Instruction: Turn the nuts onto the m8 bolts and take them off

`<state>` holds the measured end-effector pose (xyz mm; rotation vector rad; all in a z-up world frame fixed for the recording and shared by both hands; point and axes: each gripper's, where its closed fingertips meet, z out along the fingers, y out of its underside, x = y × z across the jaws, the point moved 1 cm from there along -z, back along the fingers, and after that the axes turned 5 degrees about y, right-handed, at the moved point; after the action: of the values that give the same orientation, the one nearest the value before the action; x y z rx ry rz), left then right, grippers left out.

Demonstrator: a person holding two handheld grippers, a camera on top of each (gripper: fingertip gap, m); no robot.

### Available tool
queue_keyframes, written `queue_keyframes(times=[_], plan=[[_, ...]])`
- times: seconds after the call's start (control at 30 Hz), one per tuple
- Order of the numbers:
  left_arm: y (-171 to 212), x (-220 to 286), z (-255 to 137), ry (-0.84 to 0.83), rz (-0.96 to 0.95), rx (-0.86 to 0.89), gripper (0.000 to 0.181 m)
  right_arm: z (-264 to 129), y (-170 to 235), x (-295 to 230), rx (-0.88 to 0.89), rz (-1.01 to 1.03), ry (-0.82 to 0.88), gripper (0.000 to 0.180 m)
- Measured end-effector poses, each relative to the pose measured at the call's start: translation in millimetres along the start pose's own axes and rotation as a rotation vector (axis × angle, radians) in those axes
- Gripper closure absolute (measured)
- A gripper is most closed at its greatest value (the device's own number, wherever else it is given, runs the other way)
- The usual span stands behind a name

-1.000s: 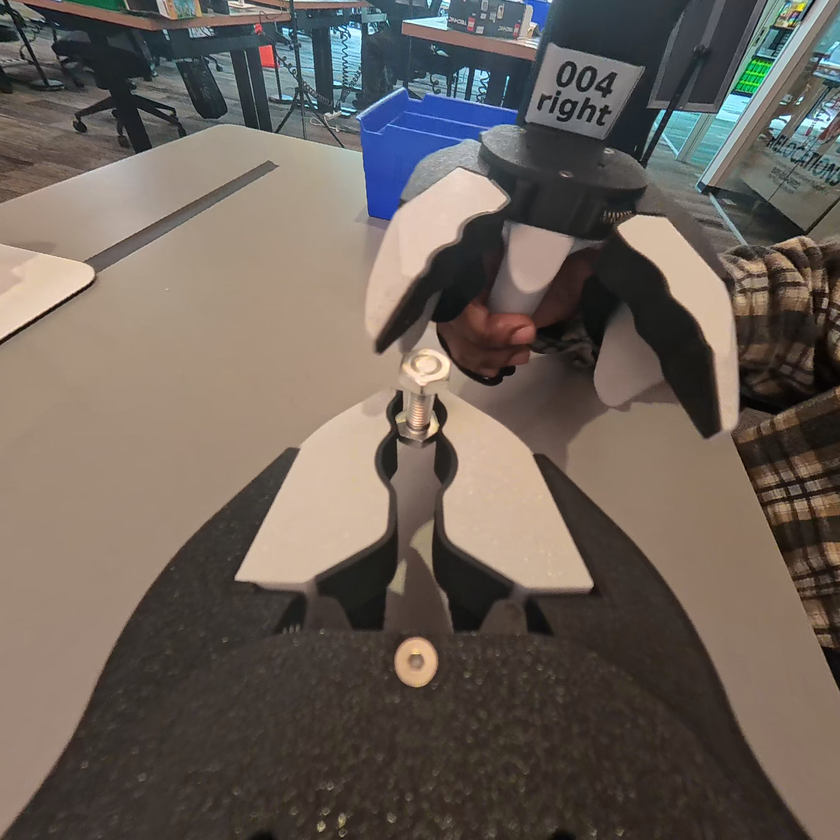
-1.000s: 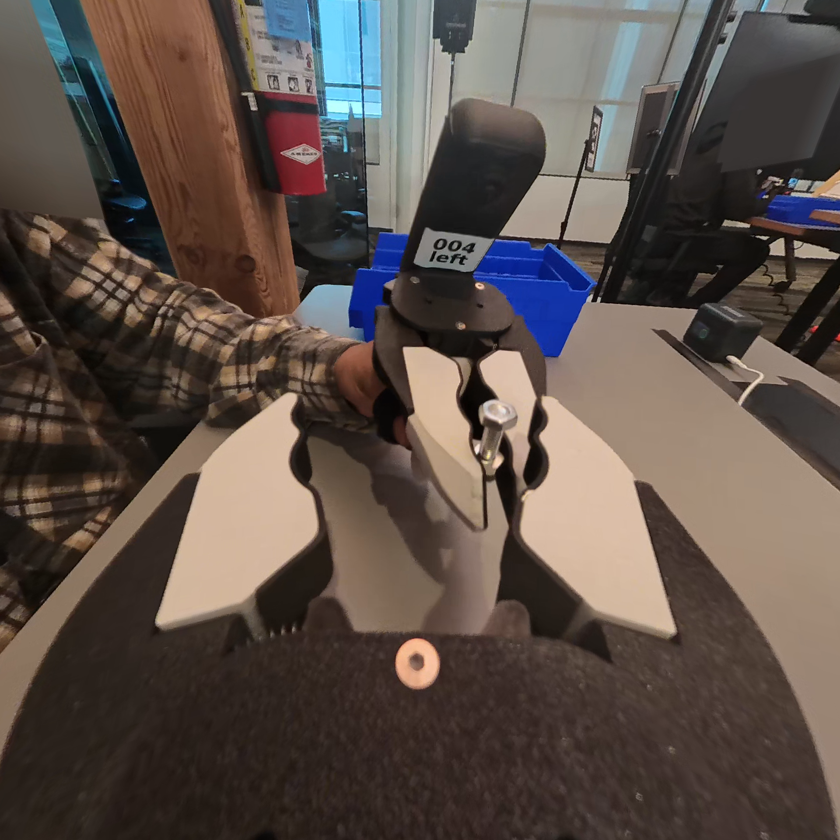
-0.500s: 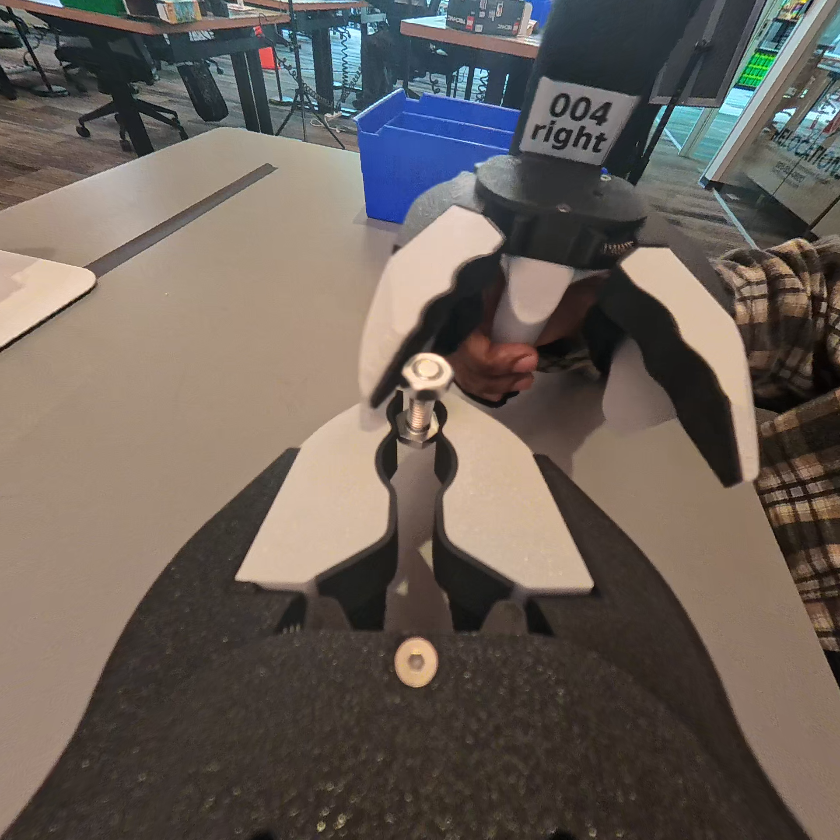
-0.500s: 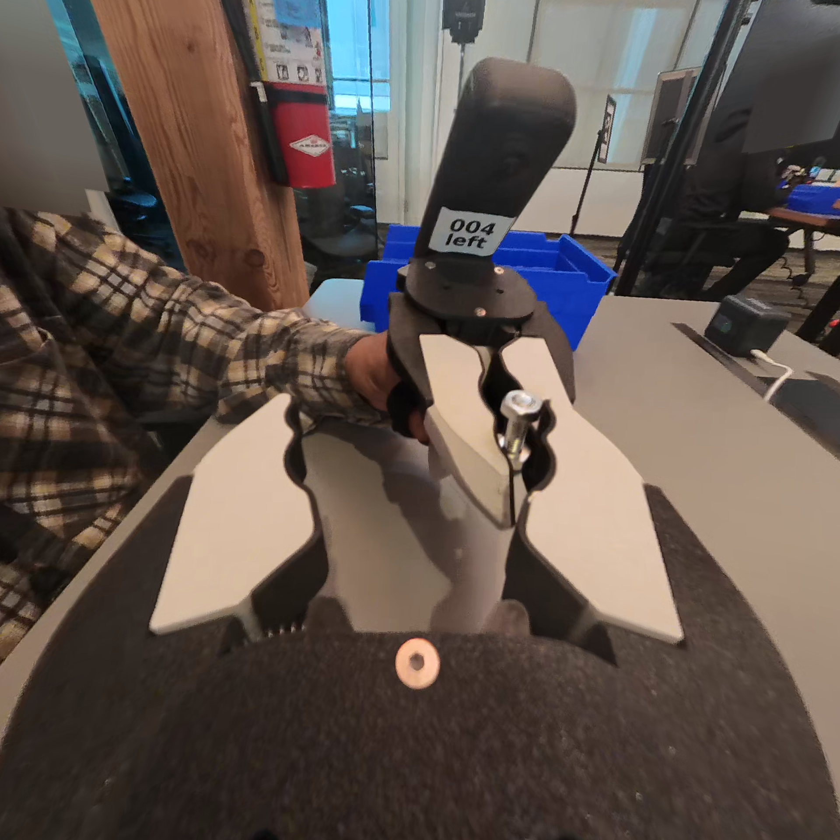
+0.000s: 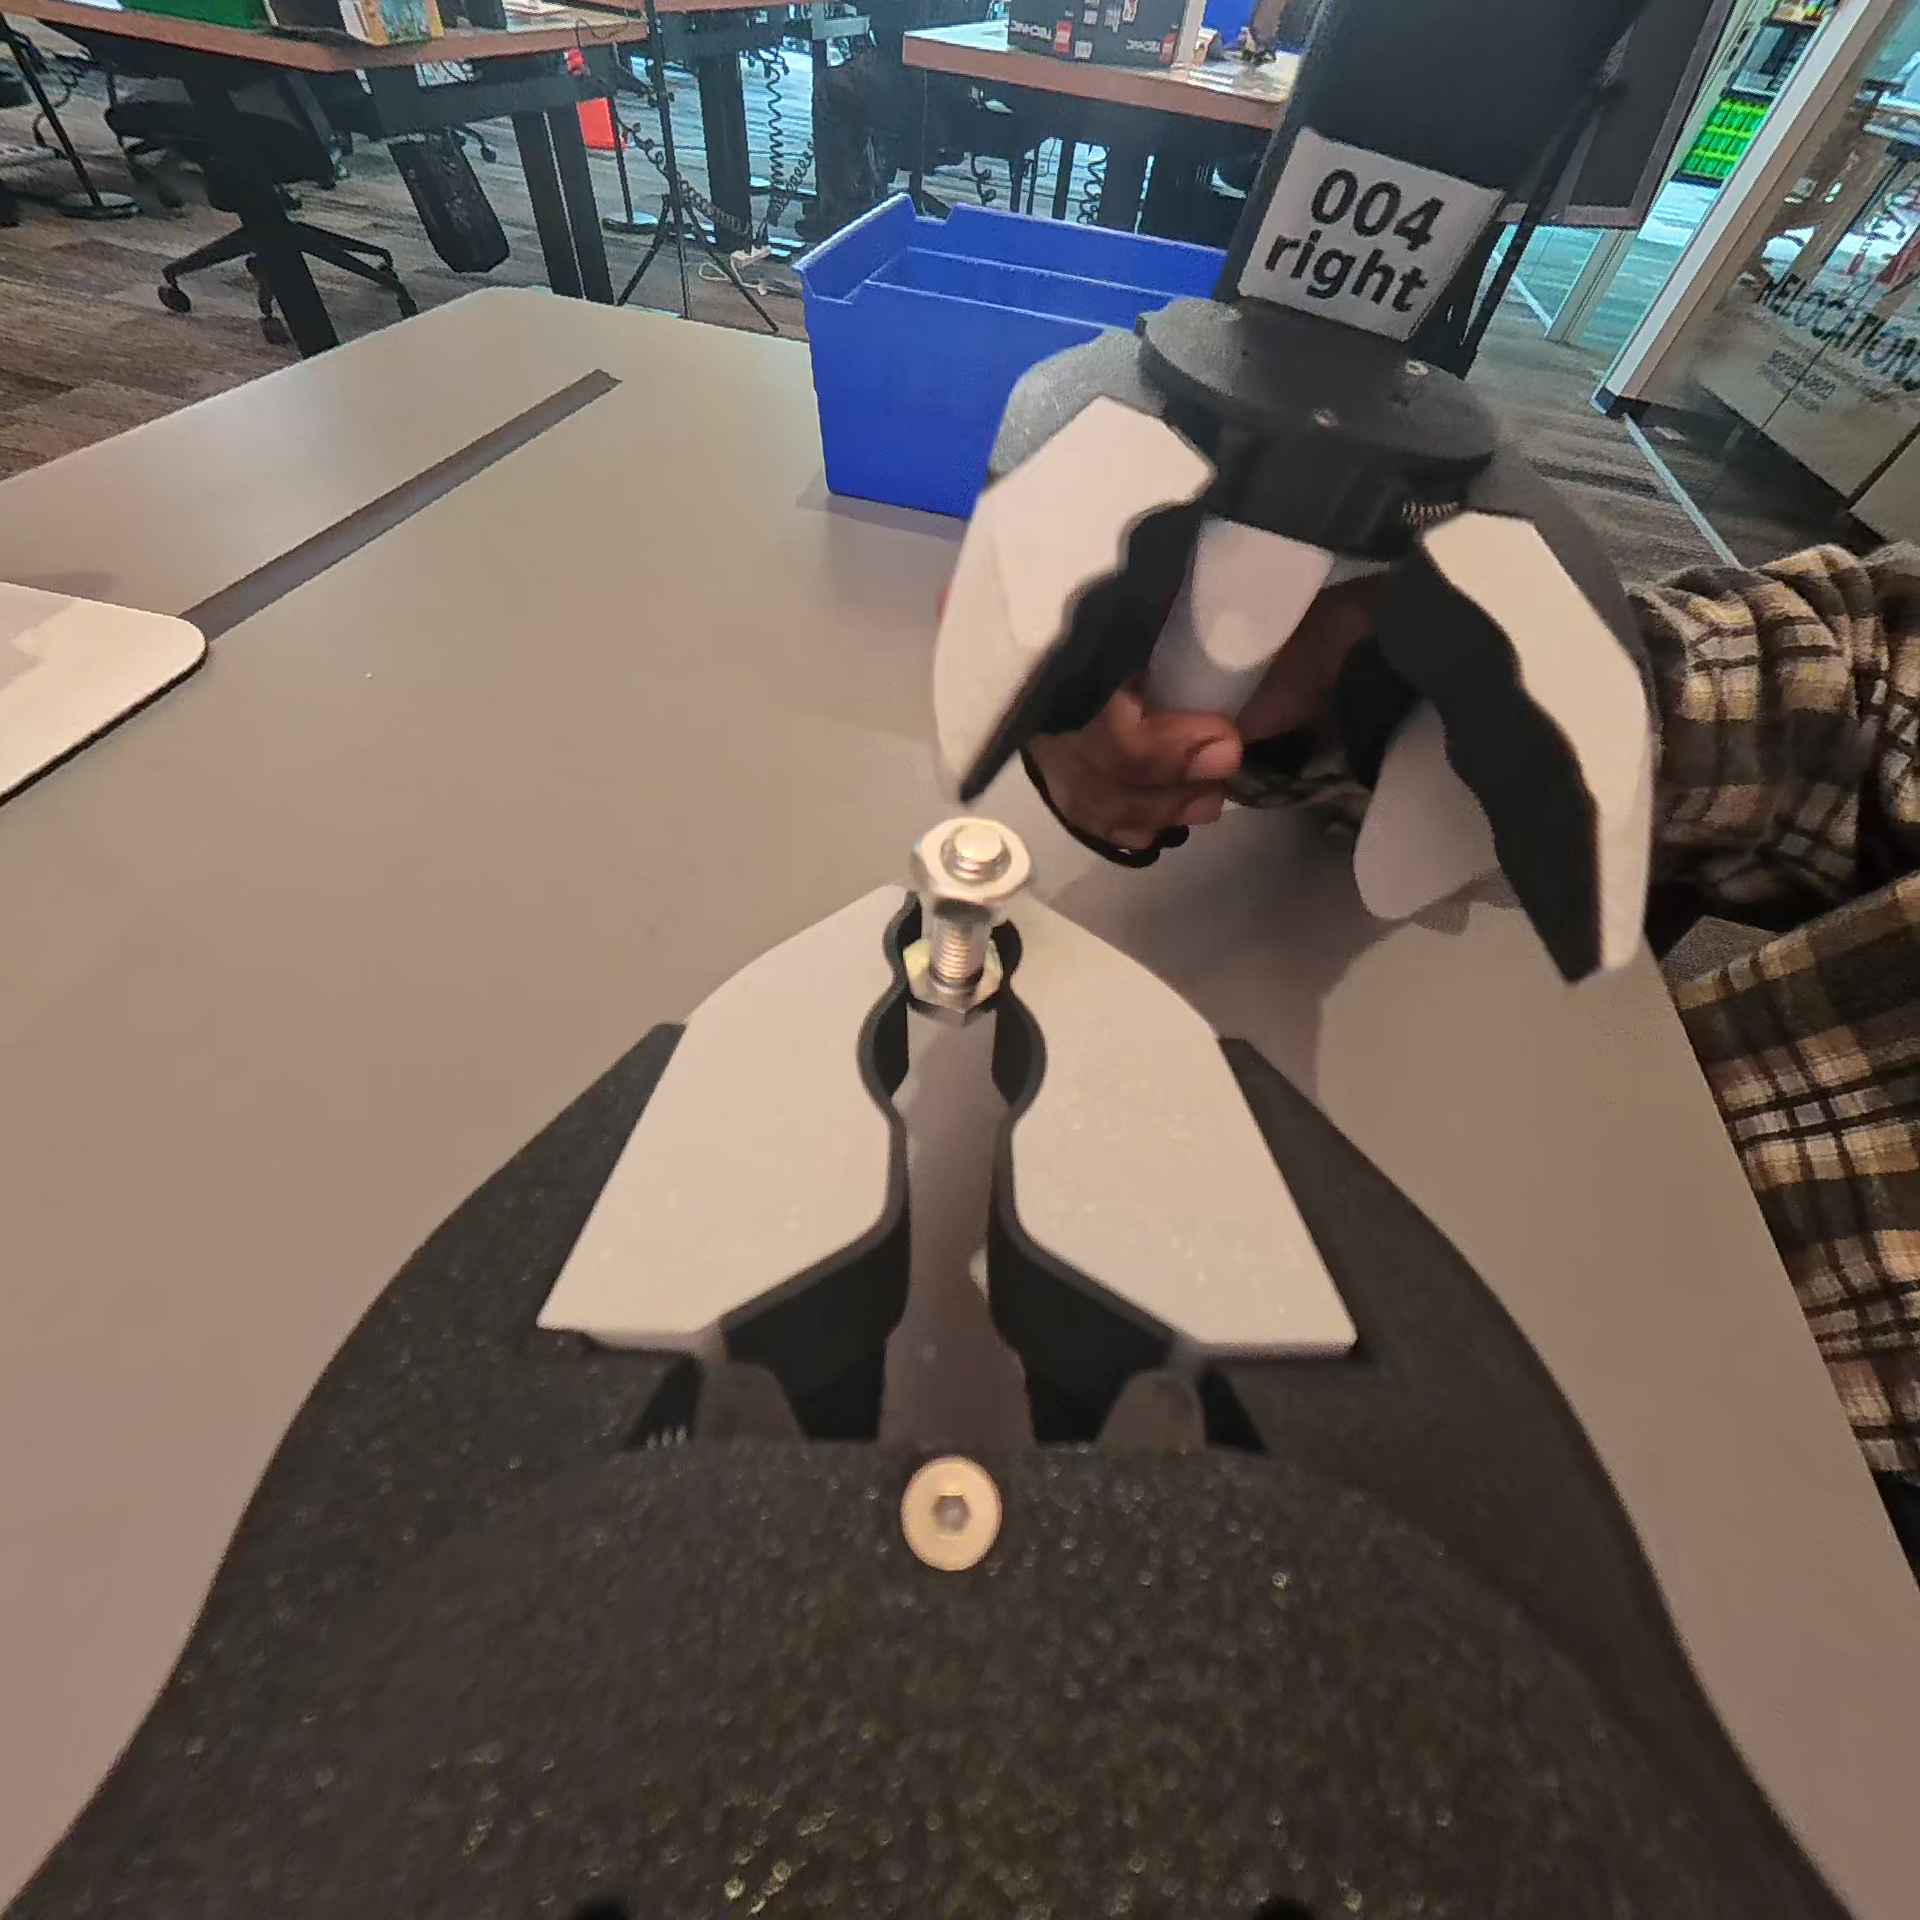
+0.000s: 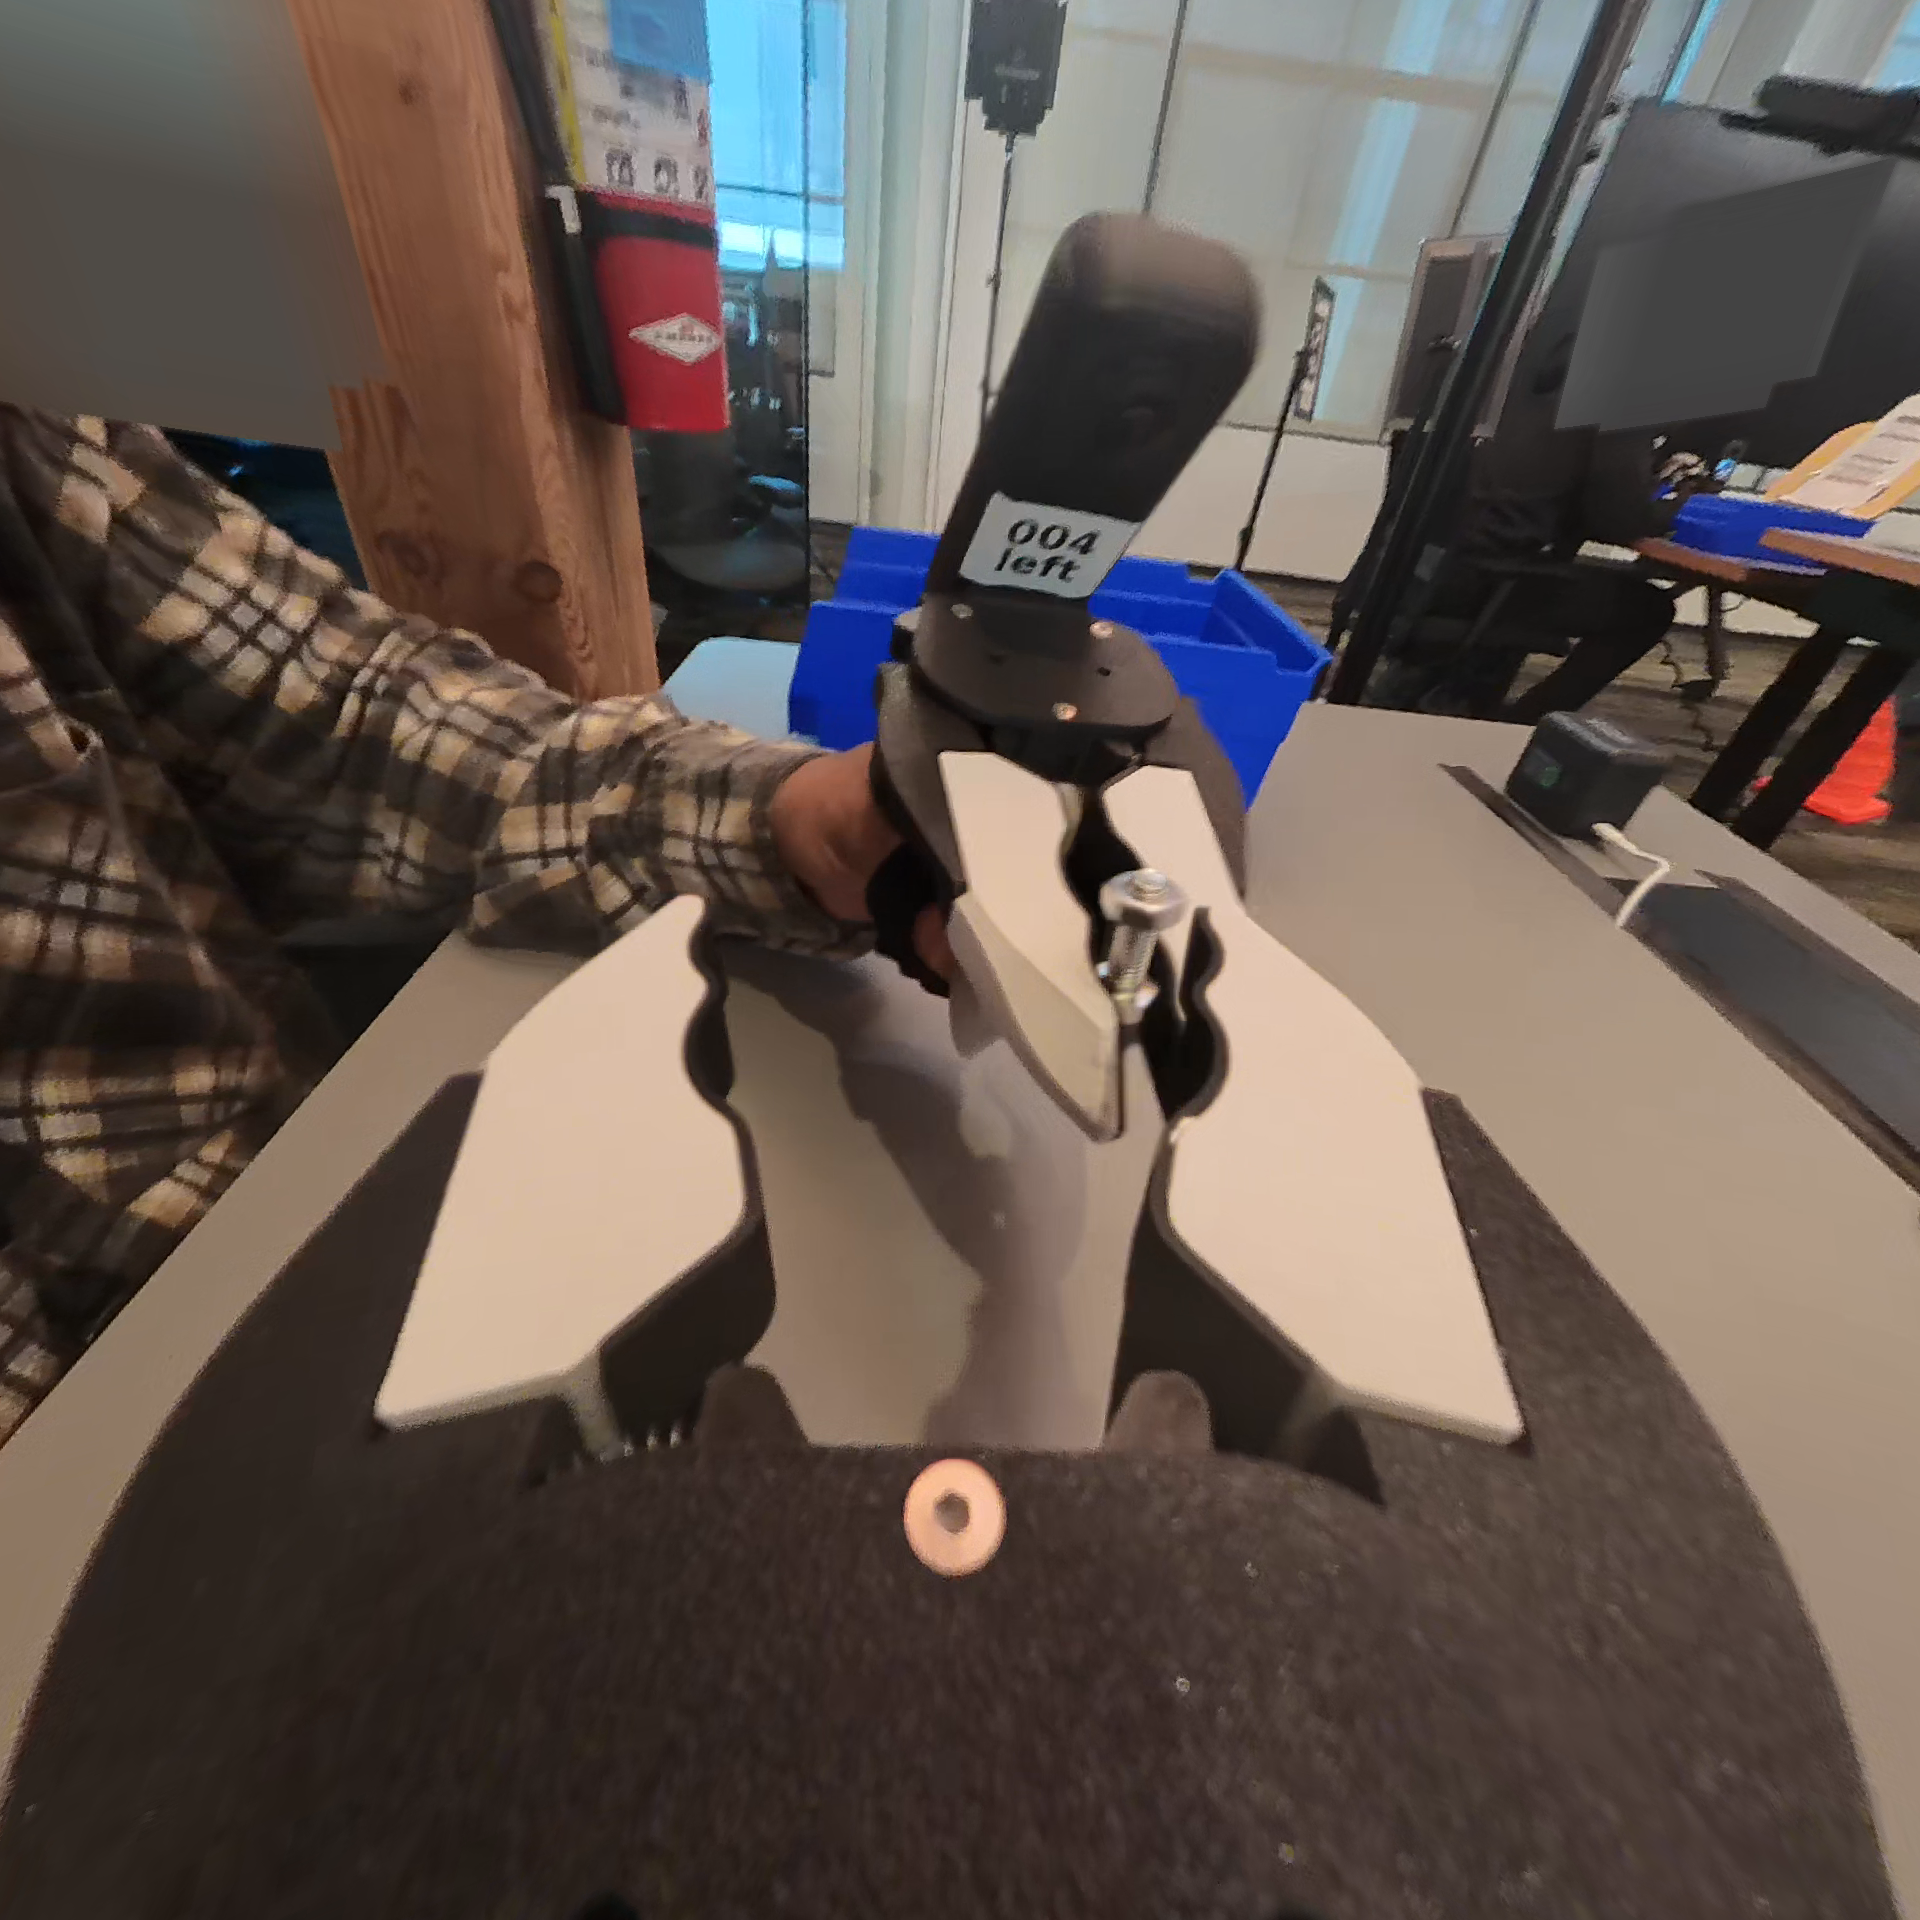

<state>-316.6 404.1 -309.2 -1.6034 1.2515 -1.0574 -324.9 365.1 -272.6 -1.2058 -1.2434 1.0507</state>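
Observation:
My left gripper (image 5: pixel 956 935) is shut on the lower hex end of a silver bolt (image 5: pixel 953 951) and holds it upright above the grey table (image 5: pixel 468 831). A nut (image 5: pixel 971 864) sits at the top of the thread, with the bolt's end showing through it. My right gripper (image 5: pixel 1273 878) is open and empty; one fingertip (image 5: pixel 971 779) hangs just beyond the nut, apart from it. In the right wrist view the bolt (image 6: pixel 1132 951) and nut (image 6: pixel 1143 902) stand just inside my right gripper's (image 6: pixel 951 935) right finger (image 6: pixel 1299 1091), held by the left gripper (image 6: pixel 1122 1049).
A blue bin (image 5: pixel 935 343) stands at the table's far edge and also shows in the right wrist view (image 6: pixel 1247 665). A white pad (image 5: pixel 73 675) lies at the left. A small black box with a cable (image 6: pixel 1579 774) sits at the right. Plaid sleeves (image 6: pixel 312 779) flank the grippers. The gap from one gripper's tips to the other's is roughly 6 centimetres.
The right gripper has drawn back up and to the right, so its finger no longer sits beside the bolt's top. The left gripper keeps hold of the bolt, now tilted slightly toward its camera.

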Motion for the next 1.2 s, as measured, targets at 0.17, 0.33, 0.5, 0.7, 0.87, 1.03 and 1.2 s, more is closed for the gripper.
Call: queue_keyframes(times=[0.17, 0.33, 0.5, 0.7, 0.87, 1.03, 1.2], plan=[[1, 3, 4, 0.006, 0.005, -0.011, 0.17, 16, 2, 3, -0.014, 0.007, -0.025, 0.091], [-2, 3, 1, 0.0, 0.006, 0.006, 0.17, 1, 3, -5, -0.031, -0.035, -0.017, 0.097], [1, 3, 4, 0.007, 0.0, -0.003, 0.17, 13, -2, 5, 0.001, -0.01, -0.001, 0.089], [-2, 2, 0, -0.003, 0.002, 0.012, 0.17, -1, 3, -8, -0.027, -0.025, -0.032, 0.095], [-1, 3, 3, 0.008, -0.001, 0.006, 0.17, 9, -2, 4, 0.004, -0.005, -0.004, 0.088], [-2, 3, 2, 0.003, 0.002, 0.011, 0.17, 3, 6, -8, -0.052, -0.05, -0.025, 0.091], [-2, 3, 3, 0.008, -0.004, 0.013, 0.17, 7, -5, 4, 0.013, -0.021, 0.01, 0.089]])
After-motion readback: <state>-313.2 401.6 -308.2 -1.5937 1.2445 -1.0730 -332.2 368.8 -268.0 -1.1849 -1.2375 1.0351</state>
